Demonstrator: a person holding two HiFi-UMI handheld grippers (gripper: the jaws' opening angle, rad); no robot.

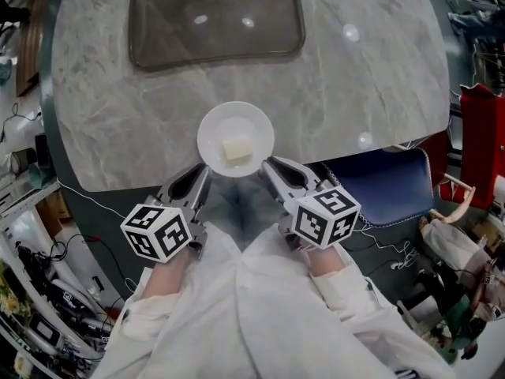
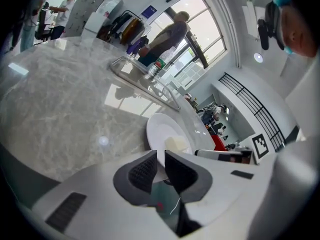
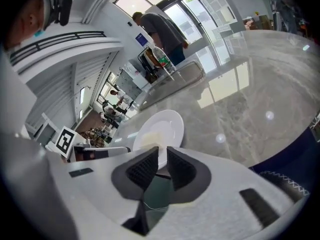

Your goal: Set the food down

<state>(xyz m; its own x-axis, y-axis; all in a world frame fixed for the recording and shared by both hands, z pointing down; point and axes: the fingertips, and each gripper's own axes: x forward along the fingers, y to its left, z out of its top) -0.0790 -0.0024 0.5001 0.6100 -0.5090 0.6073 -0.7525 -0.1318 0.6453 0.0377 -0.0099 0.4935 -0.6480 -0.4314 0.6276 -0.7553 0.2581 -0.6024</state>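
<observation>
A white plate (image 1: 213,129) lies at the near edge of the grey marble table (image 1: 102,109), with a pale cube of food (image 1: 236,149) on it. My left gripper (image 1: 203,170) is shut on the plate's near-left rim. On the near-right rim my right gripper (image 1: 267,166) is shut too. In the left gripper view the plate (image 2: 161,129) and food (image 2: 175,144) show just beyond the left gripper (image 2: 160,165). The right gripper view has the plate (image 3: 169,125) and food (image 3: 150,140) ahead of the right gripper (image 3: 162,164). Whether the plate touches the table, I cannot tell.
A dark glass tray (image 1: 217,18) sits at the table's far side. A blue chair (image 1: 387,184) stands right of me, under the table edge. Cables and clutter crowd the floor at left (image 1: 31,290). A person (image 2: 165,39) stands by the windows beyond the table.
</observation>
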